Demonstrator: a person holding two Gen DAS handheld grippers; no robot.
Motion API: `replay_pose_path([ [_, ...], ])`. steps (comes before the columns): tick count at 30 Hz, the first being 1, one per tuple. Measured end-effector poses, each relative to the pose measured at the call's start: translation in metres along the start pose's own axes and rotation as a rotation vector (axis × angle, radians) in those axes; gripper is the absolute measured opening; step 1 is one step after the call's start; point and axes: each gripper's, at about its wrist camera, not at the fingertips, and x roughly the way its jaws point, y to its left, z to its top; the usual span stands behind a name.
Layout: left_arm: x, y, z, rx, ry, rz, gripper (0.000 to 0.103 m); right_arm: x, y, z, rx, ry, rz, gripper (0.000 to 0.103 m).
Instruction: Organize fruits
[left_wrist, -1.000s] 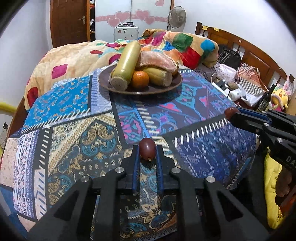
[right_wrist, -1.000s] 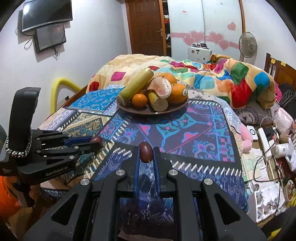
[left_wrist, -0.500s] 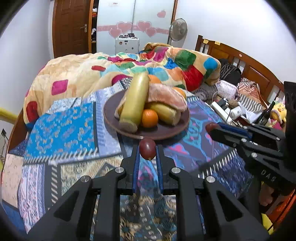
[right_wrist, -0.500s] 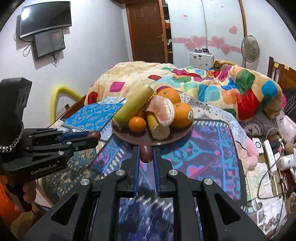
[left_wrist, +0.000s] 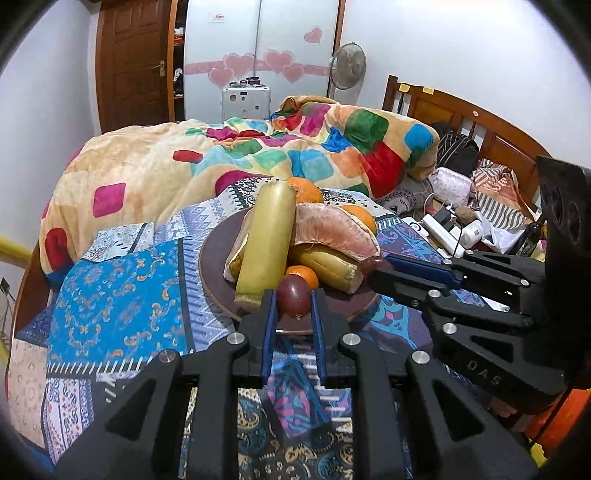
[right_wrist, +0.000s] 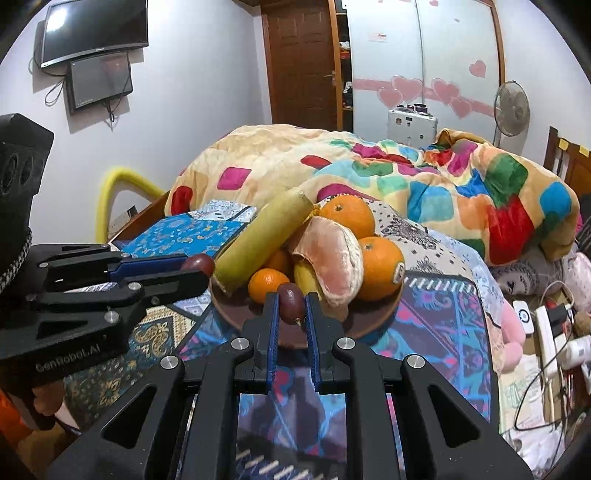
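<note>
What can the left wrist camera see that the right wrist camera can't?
Only the left wrist view shows the wooden headboard and the striped cloth beside it. Only the right wrist view shows the two wall screens and the yellow tube. Both show the brown plate piled with oranges and long yellow-green stalks, the patchwork blanket, the fan, and each tool, left and right, shut on a small dark red fruit.

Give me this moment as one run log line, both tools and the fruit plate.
left tool: shut on dark red fruit | right tool: shut on second dark red fruit | both at plate near rim | not released
</note>
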Motion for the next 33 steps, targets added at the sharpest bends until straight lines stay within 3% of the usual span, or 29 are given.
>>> replay_pose_path([
  [4, 0.008, 0.002, 0.003, 0.002, 0.012, -0.007, 0.018, 0.007, -0.002, 0.007, -0.008, -0.004, 0.0, 0.013],
  [9, 0.012, 0.008, 0.006, -0.019, 0.007, -0.007, 0.033, 0.013, -0.007, 0.011, 0.006, 0.005, 0.005, 0.019],
  [11, 0.012, 0.01, 0.006, -0.027, 0.004, -0.007, 0.033, 0.014, -0.01, 0.012, 0.016, -0.001, 0.009, 0.026],
  [18, -0.001, 0.011, 0.006, -0.032, -0.023, 0.023, 0.033, 0.006, -0.012, 0.013, 0.026, -0.01, 0.006, 0.026],
  [23, -0.033, 0.006, 0.007, -0.042, -0.075, 0.032, 0.033, -0.02, -0.01, 0.017, 0.035, -0.052, -0.001, 0.026],
  [33, -0.138, -0.031, 0.002, 0.007, -0.27, 0.061, 0.035, -0.124, 0.015, 0.025, 0.014, -0.237, -0.039, 0.026],
])
